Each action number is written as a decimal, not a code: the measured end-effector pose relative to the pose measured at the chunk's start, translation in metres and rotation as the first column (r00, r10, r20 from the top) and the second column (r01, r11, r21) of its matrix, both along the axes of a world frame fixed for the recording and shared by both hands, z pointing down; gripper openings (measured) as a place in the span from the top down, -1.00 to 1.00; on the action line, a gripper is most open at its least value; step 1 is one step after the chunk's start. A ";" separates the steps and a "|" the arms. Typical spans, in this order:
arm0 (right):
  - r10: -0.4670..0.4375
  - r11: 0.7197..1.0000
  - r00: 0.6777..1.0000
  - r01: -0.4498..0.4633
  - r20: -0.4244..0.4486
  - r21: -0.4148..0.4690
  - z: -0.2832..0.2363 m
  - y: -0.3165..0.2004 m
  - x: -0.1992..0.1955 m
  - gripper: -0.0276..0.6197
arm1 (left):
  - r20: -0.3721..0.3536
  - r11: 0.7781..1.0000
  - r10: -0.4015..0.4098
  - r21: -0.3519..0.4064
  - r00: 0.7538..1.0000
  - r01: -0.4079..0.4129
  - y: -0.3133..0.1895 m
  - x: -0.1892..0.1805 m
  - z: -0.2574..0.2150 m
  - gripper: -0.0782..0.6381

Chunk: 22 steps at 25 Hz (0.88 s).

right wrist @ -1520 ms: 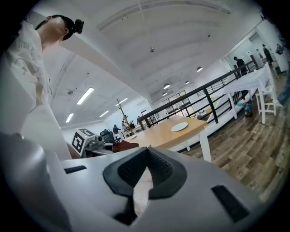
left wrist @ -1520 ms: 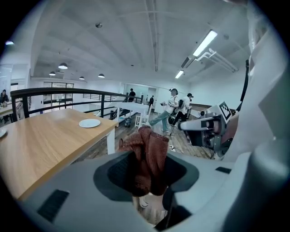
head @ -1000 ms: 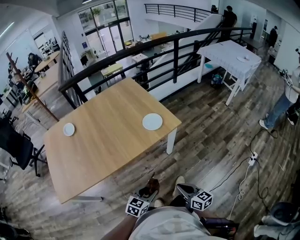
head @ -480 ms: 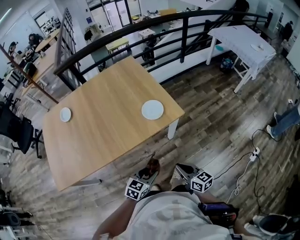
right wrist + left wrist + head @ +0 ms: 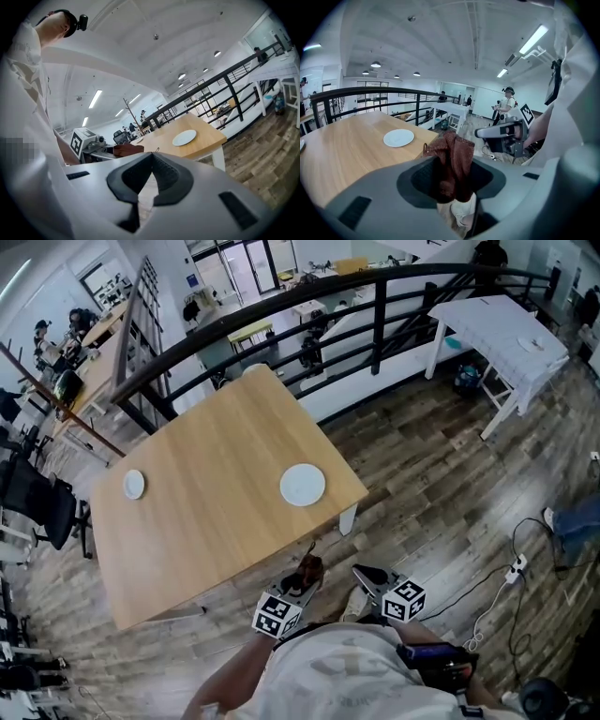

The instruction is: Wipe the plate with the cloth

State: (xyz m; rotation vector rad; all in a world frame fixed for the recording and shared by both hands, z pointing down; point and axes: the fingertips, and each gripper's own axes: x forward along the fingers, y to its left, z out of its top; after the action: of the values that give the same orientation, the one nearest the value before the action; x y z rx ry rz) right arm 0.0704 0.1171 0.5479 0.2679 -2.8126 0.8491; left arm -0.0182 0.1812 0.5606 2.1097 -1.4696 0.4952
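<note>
Left gripper (image 5: 303,577), just off the table's (image 5: 202,521) near edge, clamps a reddish-brown cloth (image 5: 453,161) between its jaws. Right gripper (image 5: 367,576), likewise short of the table, has its jaws closed together, empty. White plate (image 5: 302,485) lies on the table near its right corner.

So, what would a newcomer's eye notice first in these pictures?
The light wooden table stands out, with a round white plate near its right corner and a smaller white plate at its left edge. The left gripper is shut on a reddish-brown cloth; the right gripper is shut, empty.
</note>
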 end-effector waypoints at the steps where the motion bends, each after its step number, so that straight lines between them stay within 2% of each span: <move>1: -0.004 1.000 1.000 0.004 0.005 -0.002 -0.001 -0.005 -0.001 0.88 | 0.007 1.000 0.004 -0.003 1.000 -0.004 -0.004 0.000 0.000 0.31; 5: -0.022 1.000 0.999 0.023 0.024 -0.016 -0.001 -0.021 -0.005 0.88 | 0.031 1.000 -0.016 -0.023 0.999 0.017 -0.018 -0.006 0.002 0.31; 12: -0.089 0.996 0.996 0.089 0.007 -0.022 0.004 -0.049 -0.005 0.87 | 0.073 0.997 -0.076 -0.027 0.994 0.079 -0.046 -0.019 0.001 0.31; 18: -0.071 0.996 0.997 0.072 0.012 -0.044 0.002 -0.074 -0.015 0.87 | 0.079 0.996 -0.085 -0.024 0.993 0.087 -0.066 -0.027 -0.004 0.31; 22: -0.071 0.996 0.997 0.070 -0.021 -0.048 0.009 -0.085 -0.021 0.87 | 0.059 0.994 -0.104 -0.027 0.993 0.106 -0.079 -0.042 0.000 0.31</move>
State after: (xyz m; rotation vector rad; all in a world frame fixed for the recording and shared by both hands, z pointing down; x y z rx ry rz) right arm 0.0492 0.0316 0.5571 0.1685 -2.7588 0.8903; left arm -0.0605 0.1018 0.5607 1.9982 -1.5867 0.5391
